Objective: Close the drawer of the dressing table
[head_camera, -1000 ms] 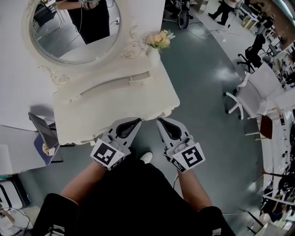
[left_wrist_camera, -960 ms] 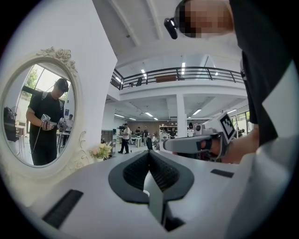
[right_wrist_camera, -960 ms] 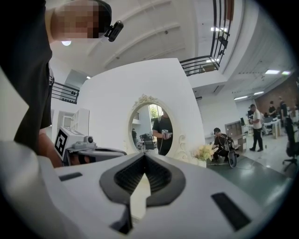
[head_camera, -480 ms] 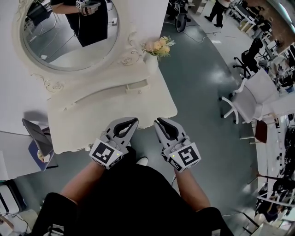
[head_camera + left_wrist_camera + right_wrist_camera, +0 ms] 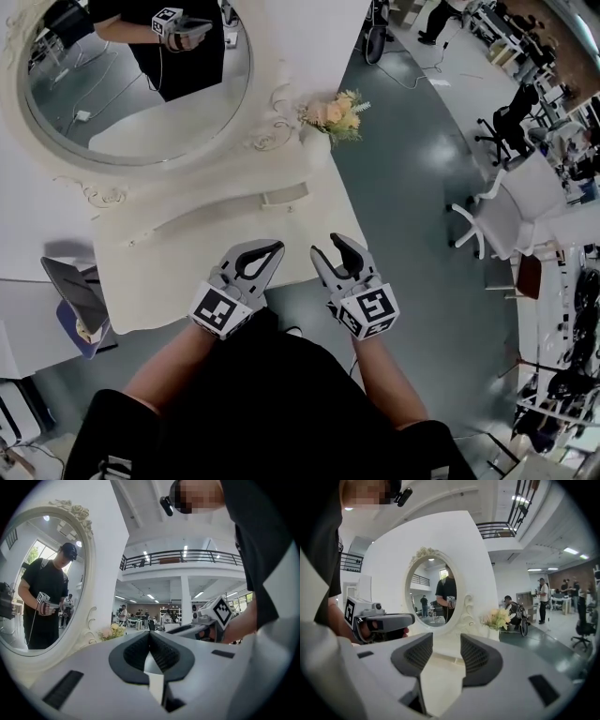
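Cream-white table (image 5: 206, 253) seen from above, with oval mirror (image 5: 131, 84) along far edge and flowers (image 5: 337, 112) at far right corner. Low raised shelf across middle of top, carrying one small drawer (image 5: 284, 197), front close to flush as far as can be told.

Main drawer: presumed below near edge of table, with its front hidden from head view by the top. No drawer body projecting past near edge. Judged pushed fully in.

Left tool (image 5: 275, 247): held at near edge, tip just over table rim. Jaws closed, pads together, nothing between.

Right tool (image 5: 328, 246): held beside left tool, close to near right corner of table. Jaws just opened to a moderate gap. Nothing between them, only table top and mirror beyond.

Progress: closing stroke judged complete. No contact with drawer front visible at either tool. Remaining steps:
- Confirm front seated flush along whole near edge.
- On finding a gap, press again with closed tool tips square against front.
- Otherwise draw both tools clear.

Caution: avoid pushing at one end only, to prevent skewing in runners. Keep tools away from flowers and mirror frame.
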A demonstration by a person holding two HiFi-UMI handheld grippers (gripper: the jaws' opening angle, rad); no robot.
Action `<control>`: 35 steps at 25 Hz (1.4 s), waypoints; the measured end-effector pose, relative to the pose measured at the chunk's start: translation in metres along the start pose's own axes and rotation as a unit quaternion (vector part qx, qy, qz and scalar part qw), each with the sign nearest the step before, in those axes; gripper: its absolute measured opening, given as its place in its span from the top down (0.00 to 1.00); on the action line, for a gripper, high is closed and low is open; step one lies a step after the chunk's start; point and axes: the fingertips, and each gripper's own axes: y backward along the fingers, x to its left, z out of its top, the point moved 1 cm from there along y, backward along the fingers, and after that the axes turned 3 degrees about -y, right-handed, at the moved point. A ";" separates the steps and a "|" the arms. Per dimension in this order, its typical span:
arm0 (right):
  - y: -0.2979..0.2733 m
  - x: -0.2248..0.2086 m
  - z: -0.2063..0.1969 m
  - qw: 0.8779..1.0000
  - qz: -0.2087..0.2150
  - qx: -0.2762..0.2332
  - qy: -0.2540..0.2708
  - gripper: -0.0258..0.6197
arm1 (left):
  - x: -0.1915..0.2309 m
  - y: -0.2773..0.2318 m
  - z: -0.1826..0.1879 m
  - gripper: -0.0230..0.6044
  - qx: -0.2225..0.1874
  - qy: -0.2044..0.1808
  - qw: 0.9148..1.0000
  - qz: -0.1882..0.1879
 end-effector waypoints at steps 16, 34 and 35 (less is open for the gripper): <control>-0.115 -0.058 -0.126 0.985 -0.075 0.148 -0.042 0.56 | 0.075 -0.021 -0.031 0.97 -0.013 0.001 1.000 -0.016; -0.200 -0.097 -0.222 0.964 -0.075 0.248 -0.056 0.57 | 0.106 -0.056 -0.090 0.97 0.023 0.014 0.999 0.018; -0.202 -0.097 -0.225 0.963 -0.077 0.251 -0.057 0.57 | 0.107 -0.057 -0.092 0.97 0.024 0.016 0.999 0.020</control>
